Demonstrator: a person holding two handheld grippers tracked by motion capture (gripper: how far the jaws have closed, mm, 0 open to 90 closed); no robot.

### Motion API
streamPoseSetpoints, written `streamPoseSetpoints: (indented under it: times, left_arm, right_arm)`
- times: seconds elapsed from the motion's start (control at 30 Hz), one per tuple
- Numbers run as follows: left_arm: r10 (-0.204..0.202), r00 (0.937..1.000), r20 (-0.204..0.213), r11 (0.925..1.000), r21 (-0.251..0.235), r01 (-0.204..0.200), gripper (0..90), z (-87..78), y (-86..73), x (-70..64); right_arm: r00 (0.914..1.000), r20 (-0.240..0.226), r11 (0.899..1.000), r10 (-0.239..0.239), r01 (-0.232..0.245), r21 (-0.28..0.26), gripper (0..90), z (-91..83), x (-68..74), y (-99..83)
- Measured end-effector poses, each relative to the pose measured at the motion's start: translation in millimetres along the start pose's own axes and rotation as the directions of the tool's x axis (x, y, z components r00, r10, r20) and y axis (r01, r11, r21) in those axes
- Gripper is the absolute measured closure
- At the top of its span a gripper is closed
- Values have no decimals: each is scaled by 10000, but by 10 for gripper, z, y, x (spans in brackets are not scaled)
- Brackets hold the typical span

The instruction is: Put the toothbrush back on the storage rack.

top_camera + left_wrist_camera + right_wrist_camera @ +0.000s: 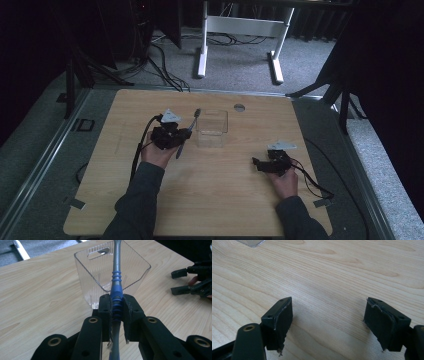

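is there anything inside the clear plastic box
Nothing lies inside the clear ribbed plastic box; its floor looks bare. The grey toothbrush with blue grip, clamped in the left gripper, crosses in front and hides a narrow strip.

Clear bin [212, 128] ahead — bare tabletop [215, 185] elsewhere

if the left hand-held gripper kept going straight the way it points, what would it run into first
Most likely the clear bin. The left hand-held gripper is shut on a toothbrush that points at the bin; the brush's far end already looks to be over or past the near wall, though depth is hard to judge.
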State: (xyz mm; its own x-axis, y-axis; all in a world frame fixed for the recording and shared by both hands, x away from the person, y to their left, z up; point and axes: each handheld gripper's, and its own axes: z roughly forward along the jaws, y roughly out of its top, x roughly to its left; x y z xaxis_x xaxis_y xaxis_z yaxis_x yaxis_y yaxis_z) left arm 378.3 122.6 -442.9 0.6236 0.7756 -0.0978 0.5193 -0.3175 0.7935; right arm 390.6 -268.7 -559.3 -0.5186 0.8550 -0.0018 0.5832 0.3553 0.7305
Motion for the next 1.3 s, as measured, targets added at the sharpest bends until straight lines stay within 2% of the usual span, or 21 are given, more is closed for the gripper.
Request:
streamPoseSetpoints:
  times: [0.37,0.63,0.9,1.3]
  left_arm:
    - [-233,9997,74,9994,-271,235,781,5,46,-15]
    - [-175,9998,27,9993,-343,176,781,19,74,-30]
    - [-408,9992,23,9970,-665,408,782,29,95,-16]
    - [-452,9990,-31,9935,-1051,446,781,45,140,1]
  right_arm:
    - [10000,-3,10000,-3,3,-2,227,0,0,0]
    - [10000,-6,10000,-3,3,-1,227,0,0,0]
    - [10000,-10,10000,-3,3,-8,227,1,0,0]
    - [10000,-13,10000,-7,7,-9,227,1,0,0]
